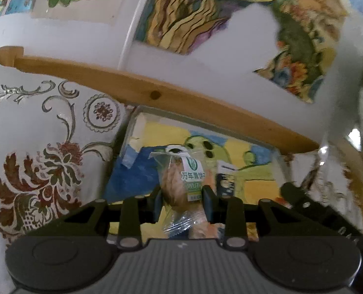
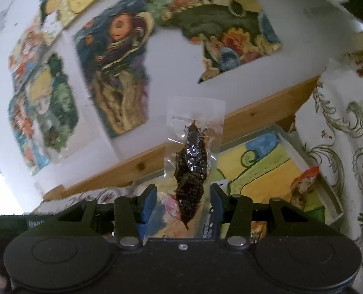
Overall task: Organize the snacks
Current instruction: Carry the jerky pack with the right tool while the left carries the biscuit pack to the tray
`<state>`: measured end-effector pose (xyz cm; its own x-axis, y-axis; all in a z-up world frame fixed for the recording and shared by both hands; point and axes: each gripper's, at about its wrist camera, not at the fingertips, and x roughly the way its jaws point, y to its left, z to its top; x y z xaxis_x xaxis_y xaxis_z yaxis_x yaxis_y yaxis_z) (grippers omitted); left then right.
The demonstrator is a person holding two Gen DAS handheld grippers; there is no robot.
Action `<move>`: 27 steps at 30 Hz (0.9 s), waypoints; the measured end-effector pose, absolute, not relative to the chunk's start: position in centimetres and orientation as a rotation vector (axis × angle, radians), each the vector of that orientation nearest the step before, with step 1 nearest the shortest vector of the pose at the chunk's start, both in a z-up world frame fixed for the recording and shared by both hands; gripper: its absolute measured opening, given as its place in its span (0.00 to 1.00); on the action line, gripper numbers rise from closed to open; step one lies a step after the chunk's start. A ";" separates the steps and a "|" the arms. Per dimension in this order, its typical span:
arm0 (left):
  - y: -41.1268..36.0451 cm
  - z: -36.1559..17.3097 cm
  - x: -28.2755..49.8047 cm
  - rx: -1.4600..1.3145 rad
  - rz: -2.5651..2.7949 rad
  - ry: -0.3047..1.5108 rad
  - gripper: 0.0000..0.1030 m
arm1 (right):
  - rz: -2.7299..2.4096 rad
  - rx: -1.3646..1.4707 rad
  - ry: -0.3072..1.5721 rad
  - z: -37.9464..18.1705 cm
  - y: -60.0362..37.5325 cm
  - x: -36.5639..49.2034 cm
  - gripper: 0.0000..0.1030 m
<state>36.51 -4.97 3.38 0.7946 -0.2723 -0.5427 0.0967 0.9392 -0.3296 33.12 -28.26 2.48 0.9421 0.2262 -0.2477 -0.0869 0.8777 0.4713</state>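
In the left wrist view my left gripper (image 1: 182, 197) is shut on a clear-wrapped biscuit packet (image 1: 181, 181) with a green and white label. It is held upright above a shallow tray (image 1: 201, 120) whose floor is painted yellow, blue and green. A small dark packet (image 1: 226, 182) lies in that tray just right of the biscuit. In the right wrist view my right gripper (image 2: 183, 199) is shut on a clear vacuum pack with a dark brown snack (image 2: 191, 166), which stands up in front of the wall. To its right, the same tray (image 2: 329, 193) holds an orange-red packet (image 2: 305, 183).
The tray sits on a white floral tablecloth (image 1: 46, 147) in front of a wooden rail (image 1: 157, 93). Behind it is a white wall with colourful paintings (image 2: 117, 73). A black part of the other gripper (image 1: 303, 203) shows at the tray's right side.
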 end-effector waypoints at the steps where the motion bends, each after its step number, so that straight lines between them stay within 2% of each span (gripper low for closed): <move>1: -5.0 3.0 37.0 -0.295 -0.191 0.632 0.36 | 0.159 0.485 0.308 2.2 -28.3 33.5 0.48; 13: -5.5 -0.5 40.3 -0.258 -0.130 0.768 0.36 | 0.118 0.427 0.365 -0.7 -27.0 36.7 0.48; 27: -6.3 -1.3 40.9 -0.255 -0.099 0.823 0.36 | 0.138 0.413 0.435 -1.8 -26.8 37.4 0.52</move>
<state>40.93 -6.28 -1.34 0.6774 -0.1854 -0.7119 -0.0117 0.9649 -0.2625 37.40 -26.84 -1.79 0.8989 0.2163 -0.3809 -0.0423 0.9083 0.4161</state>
